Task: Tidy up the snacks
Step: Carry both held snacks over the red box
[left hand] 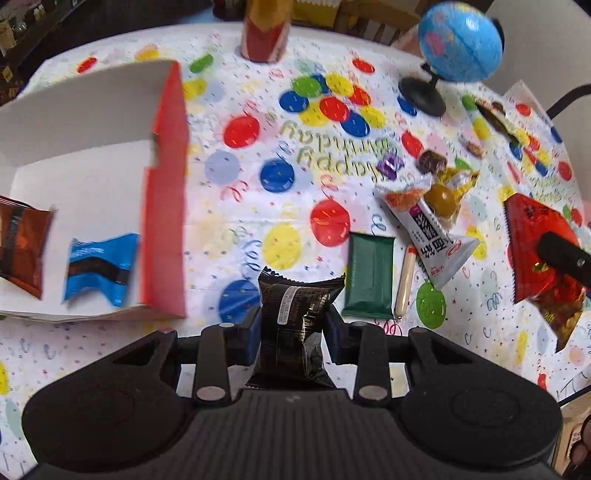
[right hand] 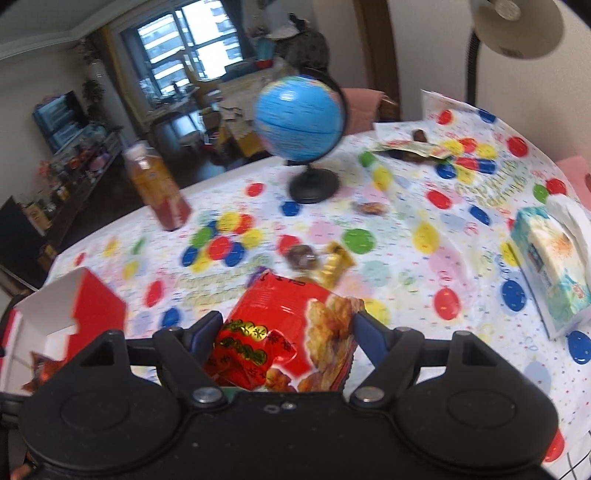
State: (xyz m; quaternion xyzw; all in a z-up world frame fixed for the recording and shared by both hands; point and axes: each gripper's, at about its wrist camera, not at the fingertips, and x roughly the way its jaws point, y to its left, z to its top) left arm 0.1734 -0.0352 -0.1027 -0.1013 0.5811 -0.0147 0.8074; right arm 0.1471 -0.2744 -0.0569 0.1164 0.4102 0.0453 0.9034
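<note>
The left fingers [left hand: 293, 325] are squeezed nearly together on a black snack pack [left hand: 295, 328]. The pack stands up between the two blue pads, off the surface. The right fingers [right hand: 288, 332] are spread wide, and a big red snack bag [right hand: 291, 325] fills the gap between them. Both pads press on its sides, so the bag is held too.

The step in hand looks like carrying: each gripper has a snack and should bring it to the box.

In the left wrist view, the red and white box [left hand: 166, 184] lies at about ten o'clock from the black pack. A blue pack [left hand: 99, 269] and a brown pack [left hand: 22, 247] already lie inside it. More snacks wait on the surface [left hand: 258, 206] at about two o'clock: a green pack [left hand: 369, 277], a thin sausage stick [left hand: 404, 280], a white pack [left hand: 432, 232], and some small candies [left hand: 432, 160]. A globe [left hand: 460, 44] stands farther back, and a bottle [left hand: 264, 33] is at twelve o'clock.

Next, the left gripper likely needs to go over the red wall of the box, hang above a bare spot near the blue pack, and then let go. The red bag is big, so it will need more room in the box, and the two grippers should not bump.
</note>
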